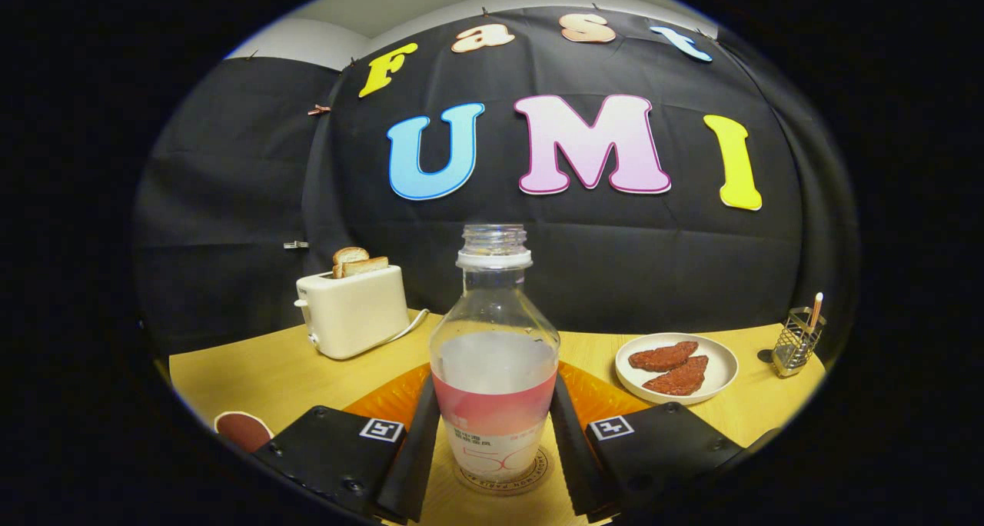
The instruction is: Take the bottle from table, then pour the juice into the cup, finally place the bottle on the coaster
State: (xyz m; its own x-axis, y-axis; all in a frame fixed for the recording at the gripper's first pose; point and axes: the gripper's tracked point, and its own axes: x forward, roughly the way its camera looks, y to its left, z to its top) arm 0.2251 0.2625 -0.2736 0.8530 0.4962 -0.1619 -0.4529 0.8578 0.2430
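Note:
A clear, uncapped bottle [493,357] with a pink and white label stands upright, about half full of pale juice. Its base rests on a round coaster [503,484] on the wooden table [269,372]. My gripper [492,384] has one finger on each side of the bottle's lower body. Both fingers [415,449] lie against its sides, so the gripper is shut on the bottle. An orange mat [392,395] shows just beyond the fingers, behind the bottle.
A white toaster [355,311] with two bread slices stands beyond the fingers to the left. A white plate [723,364] with two dark patties lies to the right, and a wire holder [796,345] stands past it. A brown rounded flat piece [242,430] lies beside the left finger.

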